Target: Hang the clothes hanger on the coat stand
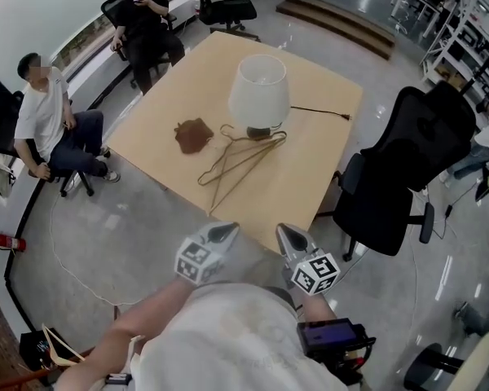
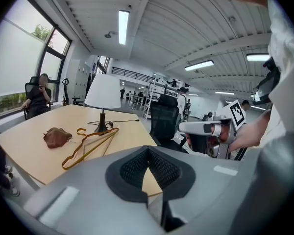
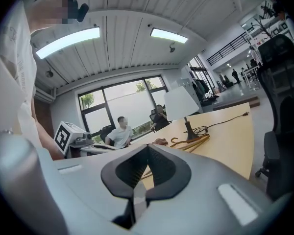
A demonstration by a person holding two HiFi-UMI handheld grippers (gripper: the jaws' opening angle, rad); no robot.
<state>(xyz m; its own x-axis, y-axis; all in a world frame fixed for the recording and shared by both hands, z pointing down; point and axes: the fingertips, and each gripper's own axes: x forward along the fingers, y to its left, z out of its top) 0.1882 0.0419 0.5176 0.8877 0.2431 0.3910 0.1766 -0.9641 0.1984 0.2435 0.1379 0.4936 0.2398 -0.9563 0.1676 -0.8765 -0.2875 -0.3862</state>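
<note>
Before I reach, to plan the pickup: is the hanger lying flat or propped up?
Lying flat: the hanger rests on the table, hook end by the lamp base.

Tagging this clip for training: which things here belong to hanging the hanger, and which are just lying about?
Job: clothes hanger; left hand-held gripper and right hand-held gripper, both shut and empty.
Lying about: lamp; brown pouch; black office chair.

Gold hanger, white lampshade (brown pouch)
</note>
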